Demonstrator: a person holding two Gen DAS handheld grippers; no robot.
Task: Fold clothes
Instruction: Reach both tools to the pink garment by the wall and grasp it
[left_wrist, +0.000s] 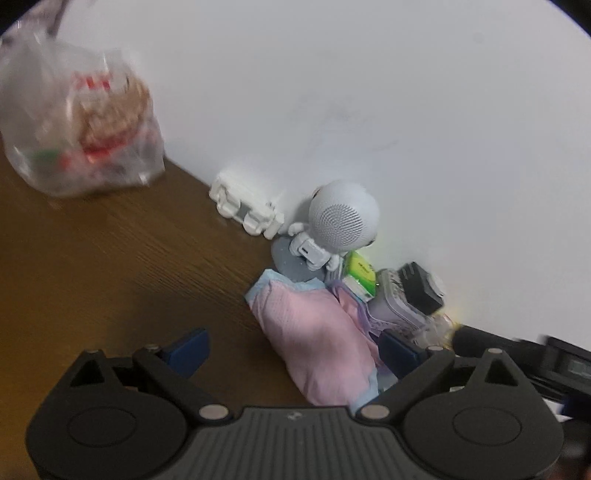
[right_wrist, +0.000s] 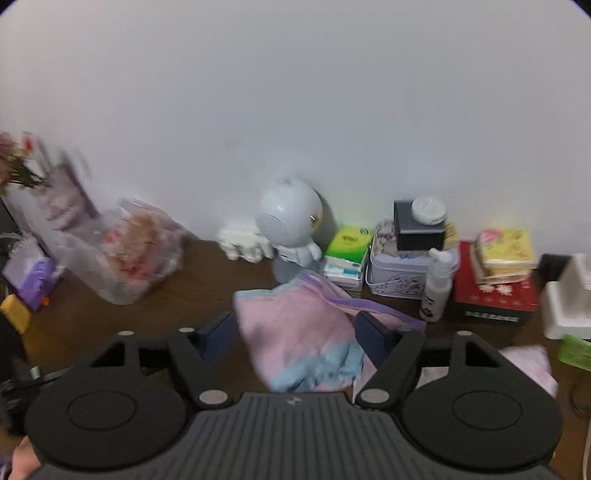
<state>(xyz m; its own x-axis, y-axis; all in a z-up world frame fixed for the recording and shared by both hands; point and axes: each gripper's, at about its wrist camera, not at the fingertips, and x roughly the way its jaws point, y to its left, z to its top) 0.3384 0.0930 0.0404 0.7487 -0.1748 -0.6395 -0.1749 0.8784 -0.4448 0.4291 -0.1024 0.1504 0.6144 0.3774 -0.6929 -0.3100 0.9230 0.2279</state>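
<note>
A folded pink garment (left_wrist: 317, 339) with light blue and purple trim lies on the brown wooden table (left_wrist: 110, 266) near the wall. My left gripper (left_wrist: 291, 350) is open, its blue-padded fingers on either side of the garment's near end, not gripping it. In the right wrist view the same garment (right_wrist: 299, 328) lies between the fingers of my right gripper (right_wrist: 295, 332), which is open too. A second pink cloth (right_wrist: 532, 362) shows at the right behind the gripper body.
A white robot-shaped speaker (right_wrist: 291, 229), a white figurine (right_wrist: 240, 245), a green tissue pack (right_wrist: 347, 243), a tin box (right_wrist: 402, 273), a spray bottle (right_wrist: 437, 284) and a red box (right_wrist: 495, 295) line the wall. A plastic bag of goods (left_wrist: 81, 122) stands at the left.
</note>
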